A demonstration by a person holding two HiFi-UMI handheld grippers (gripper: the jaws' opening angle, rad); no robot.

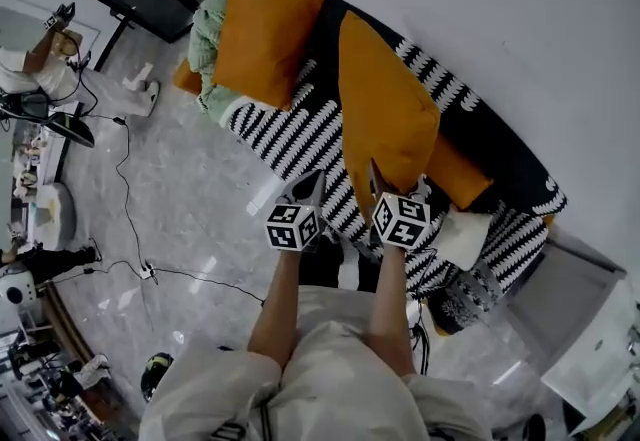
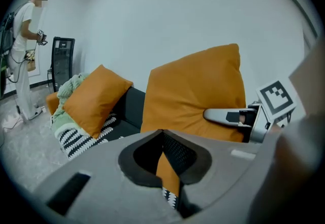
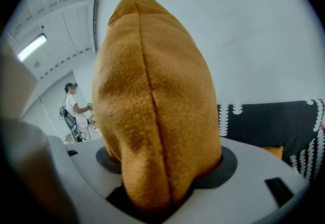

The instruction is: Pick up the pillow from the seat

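A large orange pillow (image 1: 385, 109) is raised above the black-and-white patterned sofa (image 1: 290, 134). My right gripper (image 1: 395, 184) is shut on its lower edge. In the right gripper view the pillow (image 3: 152, 106) bulges up from between the jaws and fills the middle. My left gripper (image 1: 308, 187) is just left of the pillow's lower corner. In the left gripper view its tips (image 2: 162, 134) meet. A sliver of orange shows in the slit behind them, and I cannot tell whether it is gripped. The same view shows the pillow (image 2: 195, 91) ahead with a right finger (image 2: 226, 115) on it.
A second orange pillow (image 1: 265, 34) leans on a green blanket (image 1: 208, 39) at the sofa's far end. Another orange cushion (image 1: 455, 174) and a white one (image 1: 465, 234) lie to the right. A cable (image 1: 125, 189) runs over the floor. A person (image 2: 23, 50) stands by a black chair (image 2: 62, 60).
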